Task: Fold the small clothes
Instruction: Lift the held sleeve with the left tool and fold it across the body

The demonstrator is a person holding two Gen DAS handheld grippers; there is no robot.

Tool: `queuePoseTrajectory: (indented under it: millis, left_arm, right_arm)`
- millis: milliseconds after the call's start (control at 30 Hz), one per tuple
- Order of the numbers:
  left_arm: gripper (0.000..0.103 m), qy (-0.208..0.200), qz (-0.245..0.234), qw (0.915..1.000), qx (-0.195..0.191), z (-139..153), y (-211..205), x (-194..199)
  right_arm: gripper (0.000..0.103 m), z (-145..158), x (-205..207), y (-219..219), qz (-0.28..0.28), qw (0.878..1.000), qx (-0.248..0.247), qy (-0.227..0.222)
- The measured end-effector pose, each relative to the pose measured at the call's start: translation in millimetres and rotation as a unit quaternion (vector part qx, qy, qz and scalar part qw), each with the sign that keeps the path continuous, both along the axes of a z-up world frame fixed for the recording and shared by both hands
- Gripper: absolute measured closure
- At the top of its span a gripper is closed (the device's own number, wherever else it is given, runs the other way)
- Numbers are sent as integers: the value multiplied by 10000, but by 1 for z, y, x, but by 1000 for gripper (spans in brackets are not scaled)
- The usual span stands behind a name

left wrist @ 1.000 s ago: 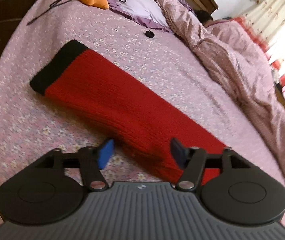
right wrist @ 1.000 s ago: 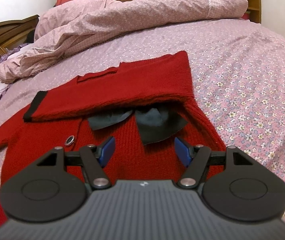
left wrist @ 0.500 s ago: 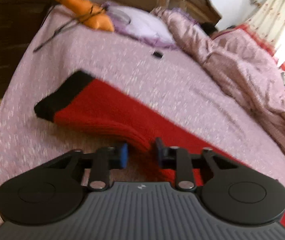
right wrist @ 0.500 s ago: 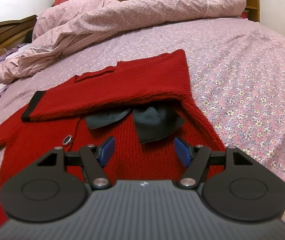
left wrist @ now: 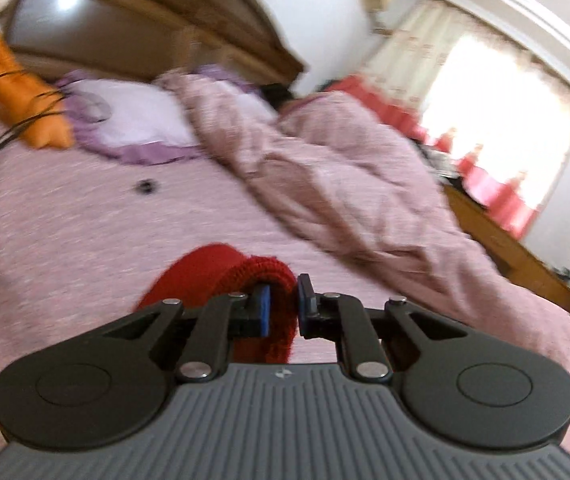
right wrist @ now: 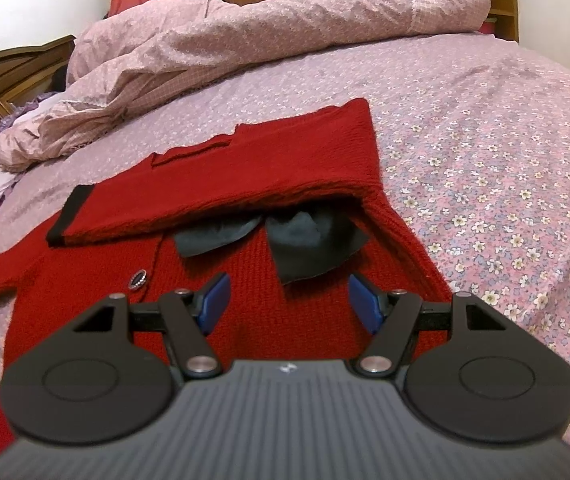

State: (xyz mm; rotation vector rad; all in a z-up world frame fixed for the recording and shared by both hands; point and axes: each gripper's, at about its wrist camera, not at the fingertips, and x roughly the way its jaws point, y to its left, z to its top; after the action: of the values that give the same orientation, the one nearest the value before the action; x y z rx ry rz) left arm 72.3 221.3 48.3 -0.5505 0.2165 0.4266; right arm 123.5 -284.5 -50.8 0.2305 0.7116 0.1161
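A red knit cardigan (right wrist: 213, 308) with black cuffs and a grey bow lies on the pink floral bedspread (right wrist: 505, 168). One sleeve (right wrist: 225, 184) is folded across its chest, black cuff (right wrist: 69, 216) to the left. My right gripper (right wrist: 290, 303) is open and empty, hovering over the cardigan's front just below the bow (right wrist: 301, 240). My left gripper (left wrist: 283, 312) is shut on the other red sleeve (left wrist: 253, 280), which is lifted off the bed and bunched between the blue pads. This view is blurred.
A rumpled pink duvet (right wrist: 245, 32) lies along the far side of the bed; it also shows in the left wrist view (left wrist: 345, 176). A lilac pillow (left wrist: 125, 120), an orange object (left wrist: 17, 92) with a black cord and a small black item (left wrist: 144, 187) lie near the wooden headboard (left wrist: 165, 8).
My left gripper has closed on the red sleeve and lifted it, with the view swinging up toward the headboard. The right gripper has barely moved and stays open.
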Motion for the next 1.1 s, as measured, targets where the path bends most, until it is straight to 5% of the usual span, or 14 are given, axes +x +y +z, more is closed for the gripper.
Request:
queuePoseTrajectory:
  millis: [267, 567, 1000, 1100]
  left_arm:
    - [88, -351, -1106, 9932, 60, 29, -68, 26]
    - [88, -221, -1990, 9797, 47, 22, -138, 60]
    - [88, 854, -3043, 9487, -3, -53, -208, 111]
    - [87, 1039, -3002, 9479, 225, -65, -217, 117]
  right_arm:
    - [36, -1, -3, -4, -70, 10000, 59, -15]
    - [36, -4, -5, -11, -160, 9998, 119, 4]
    - [36, -8, -7, -20, -276, 9994, 186, 57]
    - [36, -10, -7, -22, -290, 9993, 208, 74]
